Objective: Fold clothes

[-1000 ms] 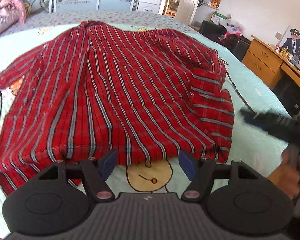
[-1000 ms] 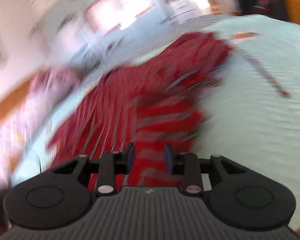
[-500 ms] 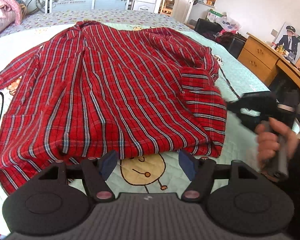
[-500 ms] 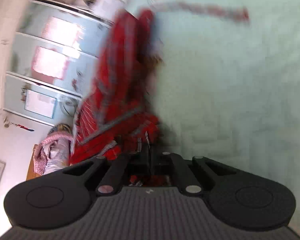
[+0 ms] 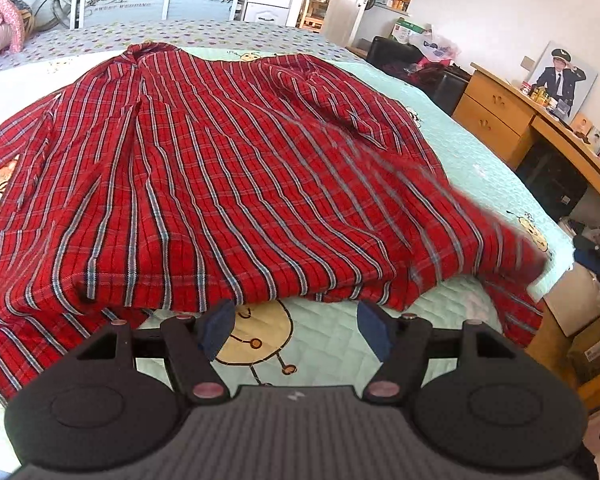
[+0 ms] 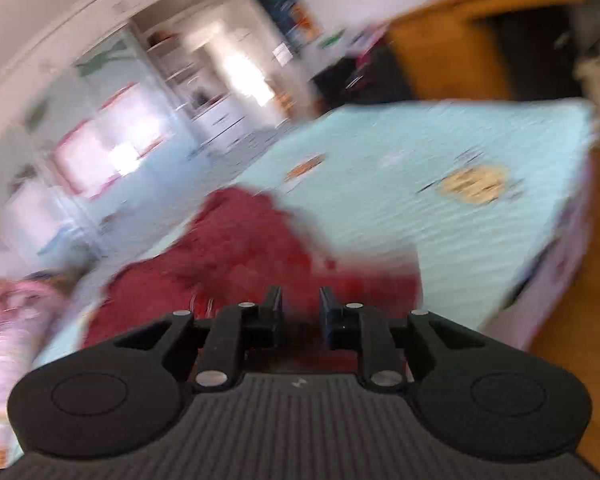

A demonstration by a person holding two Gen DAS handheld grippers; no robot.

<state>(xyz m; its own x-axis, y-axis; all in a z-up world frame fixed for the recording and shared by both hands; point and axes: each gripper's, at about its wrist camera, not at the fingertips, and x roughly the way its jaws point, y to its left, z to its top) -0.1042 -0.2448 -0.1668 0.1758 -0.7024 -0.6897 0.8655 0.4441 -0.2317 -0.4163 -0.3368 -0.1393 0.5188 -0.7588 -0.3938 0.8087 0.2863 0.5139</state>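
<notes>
- Spreading comes first: from the left wrist, my left gripper (image 5: 296,330) hovers with jaws apart, empty, before the red plaid shirt (image 5: 220,168) lying on the bed (image 5: 480,168).
- From the right wrist, blurred, my right gripper (image 6: 300,306) has just been opening, jaws slightly apart, nothing clamped; next I need a sleeve grip.

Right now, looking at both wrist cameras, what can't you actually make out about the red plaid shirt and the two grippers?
- Right wrist view: motion blur smears the red plaid shirt; whether cloth lies between the right gripper fingers is unclear, though its jaws have just been opening.
- Left wrist view: the shirt's right sleeve is blurred where it hangs past the bed edge.
- Left wrist view: the left gripper body hides the bedspread nearest the camera.
- The shirt's left sleeve is cut off by the frame edge.
</notes>
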